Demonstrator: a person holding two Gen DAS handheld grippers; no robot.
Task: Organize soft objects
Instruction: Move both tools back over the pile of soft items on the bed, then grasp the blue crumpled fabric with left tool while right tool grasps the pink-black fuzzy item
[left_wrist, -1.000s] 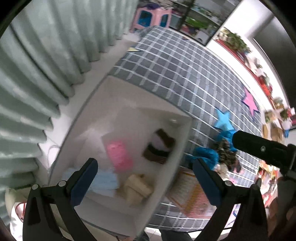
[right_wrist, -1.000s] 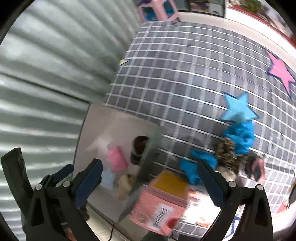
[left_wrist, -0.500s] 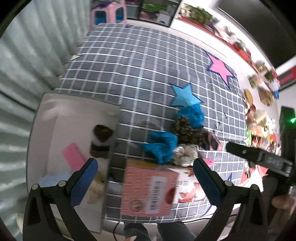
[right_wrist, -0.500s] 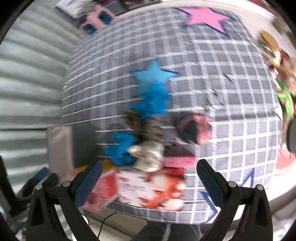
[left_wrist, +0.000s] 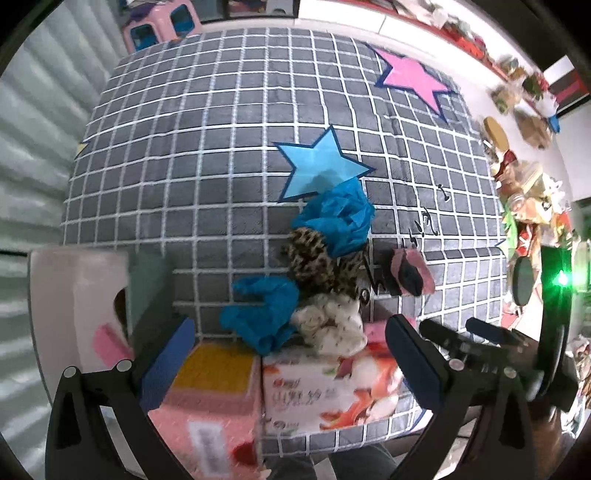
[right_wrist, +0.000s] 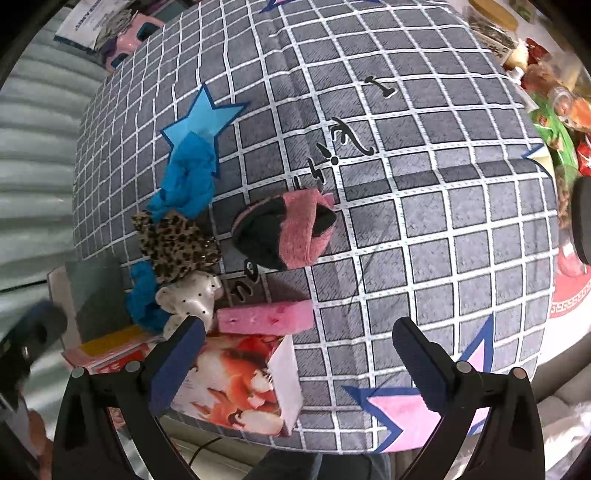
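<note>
A: What's the biggest thing in sight?

B: The grid-patterned cloth (right_wrist: 424, 229), taking up nearly everything. Use its blue star (left_wrist: 321, 166) as the marker. The white bin (left_wrist: 77, 295) sits far left of that star, off the cloth's edge, with a pink item inside. A second ago the bin filled the left view; now both cameras have swung away from it onto the pile.

A: So a drop just ended?

B: I judge so, and the next pick is starting. Below the star lie two printed boxes (left_wrist: 332, 391), then the soft things: blue cloth (left_wrist: 336, 218) touching the star's lower point, a second blue cloth (left_wrist: 262, 314) further down, a leopard scrunchie (right_wrist: 173, 240), a pink-and-black sock (right_wrist: 288, 232) to the star's lower right, a spotted white piece (right_wrist: 192, 299), and a pink sponge (right_wrist: 266, 317).

A: The grippers?

B: The left gripper (left_wrist: 288, 365) and the right gripper (right_wrist: 295, 358) are both spread wide, holding nothing.
</note>
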